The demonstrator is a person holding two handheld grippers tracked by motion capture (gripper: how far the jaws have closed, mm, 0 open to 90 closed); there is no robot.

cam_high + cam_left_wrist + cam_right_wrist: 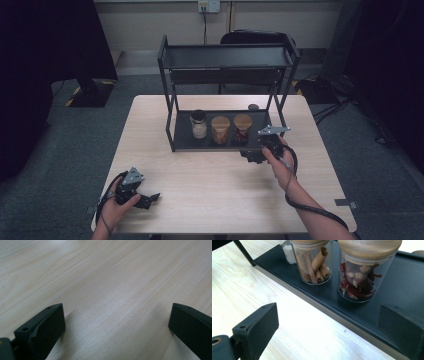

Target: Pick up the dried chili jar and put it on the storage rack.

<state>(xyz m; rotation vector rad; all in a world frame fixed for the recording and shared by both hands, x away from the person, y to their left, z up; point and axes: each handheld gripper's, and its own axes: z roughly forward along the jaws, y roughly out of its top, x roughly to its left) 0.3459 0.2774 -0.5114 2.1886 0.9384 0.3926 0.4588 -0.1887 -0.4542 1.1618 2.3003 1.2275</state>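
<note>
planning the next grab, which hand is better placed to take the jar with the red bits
Right: the right hand-held gripper is open at the rack's lower shelf, facing the chilli jar. The left hand-held gripper sits far off.

Glass jar of red chillies (359, 275), wooden lid, upright (rightmost), on black shelf tray (407, 277)

Your left gripper (148, 199) sits at seven o'clock, jaws spread wide, pointing toward three. Your right gripper (251, 156), at three o'clock, also gapes, aimed toward ten.

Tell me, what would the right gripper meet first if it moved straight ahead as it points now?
Probably the jar of dried red chillies on the black rack's lower tray; the open right gripper points at it.
</note>
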